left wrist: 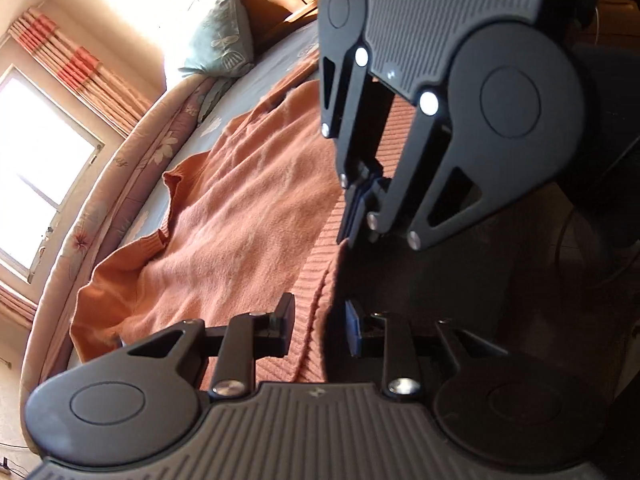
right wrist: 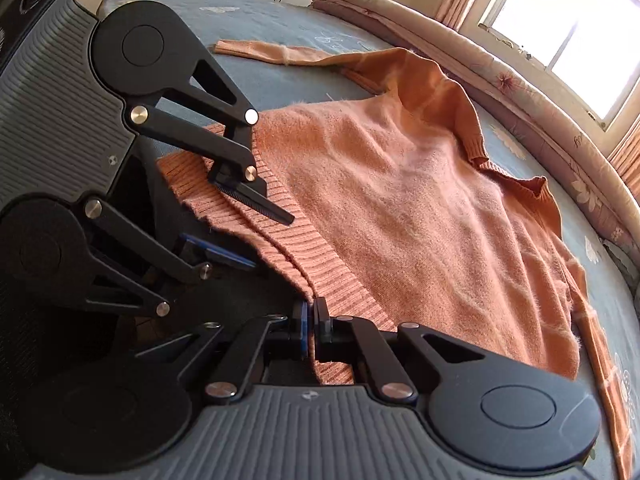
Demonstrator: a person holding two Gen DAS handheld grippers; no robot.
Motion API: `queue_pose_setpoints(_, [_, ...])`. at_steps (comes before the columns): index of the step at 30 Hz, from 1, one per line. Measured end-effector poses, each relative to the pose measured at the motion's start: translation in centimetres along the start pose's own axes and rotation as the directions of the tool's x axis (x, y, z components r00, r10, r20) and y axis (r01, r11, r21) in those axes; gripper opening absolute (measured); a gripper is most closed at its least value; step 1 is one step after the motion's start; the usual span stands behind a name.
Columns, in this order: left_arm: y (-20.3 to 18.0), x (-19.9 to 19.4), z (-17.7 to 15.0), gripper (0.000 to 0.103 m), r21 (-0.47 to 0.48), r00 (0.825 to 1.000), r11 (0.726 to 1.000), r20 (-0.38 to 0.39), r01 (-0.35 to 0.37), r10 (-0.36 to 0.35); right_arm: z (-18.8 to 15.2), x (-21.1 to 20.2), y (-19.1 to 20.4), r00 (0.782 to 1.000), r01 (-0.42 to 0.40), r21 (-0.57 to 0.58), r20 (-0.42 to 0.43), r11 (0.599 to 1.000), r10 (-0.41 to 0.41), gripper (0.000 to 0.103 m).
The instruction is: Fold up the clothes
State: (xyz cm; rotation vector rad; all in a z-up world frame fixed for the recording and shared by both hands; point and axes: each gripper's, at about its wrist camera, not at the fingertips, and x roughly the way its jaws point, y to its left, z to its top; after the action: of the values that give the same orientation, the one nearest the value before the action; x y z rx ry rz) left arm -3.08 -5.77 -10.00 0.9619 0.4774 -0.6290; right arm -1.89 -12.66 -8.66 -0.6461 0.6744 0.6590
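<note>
Orange knit sweater (right wrist: 400, 208) lies spread on the blue-grey bed sheet (right wrist: 280, 20), ribbed hem (right wrist: 320, 264) at the near bed edge. Right gripper (right wrist: 311, 322): jaws pressed together on the hem's edge. Left gripper (left wrist: 320, 328): jaws straddle the same hem further along, a narrow gap showing; whether the pads press the knit cannot be told. One sleeve (right wrist: 256, 50) stretches beyond the sweater body over bare sheet. Folded floral quilt (right wrist: 520, 92) borders the sweater's far side, under the window (right wrist: 580, 32).
</note>
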Motion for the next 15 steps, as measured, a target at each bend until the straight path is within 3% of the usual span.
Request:
queue_pose_setpoints(4, [0.9, 0.6, -0.1, 0.011, -0.067, 0.997, 0.995, -0.026, 0.069, -0.071, 0.0, 0.2, -0.2, 0.999, -0.033, 0.035, -0.015, 0.999, 0.034, 0.004])
queue_pose_setpoints(8, [1.3, 0.1, -1.0, 0.010, -0.153, 0.973, 0.962, -0.006, 0.226, -0.230, -0.7, 0.3, -0.3, 0.990, -0.125, 0.098, -0.053, 0.987, 0.131, 0.003])
queue_pose_setpoints(11, [0.3, 0.1, -1.6, 0.011, -0.141, 0.975, 0.967, -0.041, 0.210, -0.218, -1.4, 0.2, -0.1, 0.968, -0.229, 0.163, -0.062, 0.960, 0.242, 0.001])
queue_pose_setpoints(14, [1.3, -0.9, -2.3, 0.017, -0.220, 0.978, 0.957, -0.045, 0.188, -0.203, -1.5, -0.5, -0.5, 0.970, -0.229, 0.207, -0.029, 0.951, 0.240, 0.002])
queue_pose_setpoints(15, [2.0, -1.3, -2.5, 0.018, -0.262, 0.979, 0.948, -0.040, 0.182, -0.200, -1.5, -0.8, -0.9, 0.972, -0.224, 0.226, -0.016, 0.948, 0.234, 0.007])
